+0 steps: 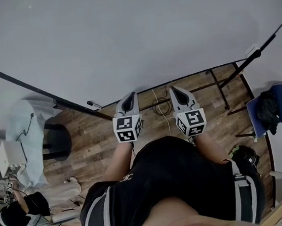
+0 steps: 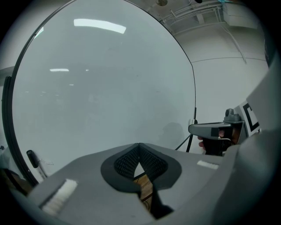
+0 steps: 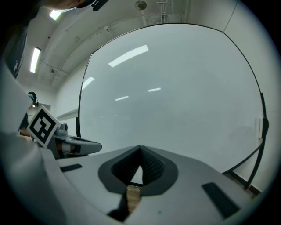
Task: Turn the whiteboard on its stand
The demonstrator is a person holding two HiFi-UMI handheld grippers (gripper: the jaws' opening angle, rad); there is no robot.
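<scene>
The large whiteboard fills the top of the head view, and its black-framed lower edge runs just ahead of both grippers. It also fills the left gripper view and the right gripper view. My left gripper points at the board, shut with nothing in it. My right gripper is held level beside it; its jaws meet at the tip and hold nothing. Whether either tip touches the board I cannot tell. The black stand legs show under the board at the right.
A marker lies at the board's lower edge, left of my left gripper. Cables lie on the wooden floor between the grippers. There is a blue chair at the right, a cloth-covered table and black stool at the left, and a person low at the bottom left.
</scene>
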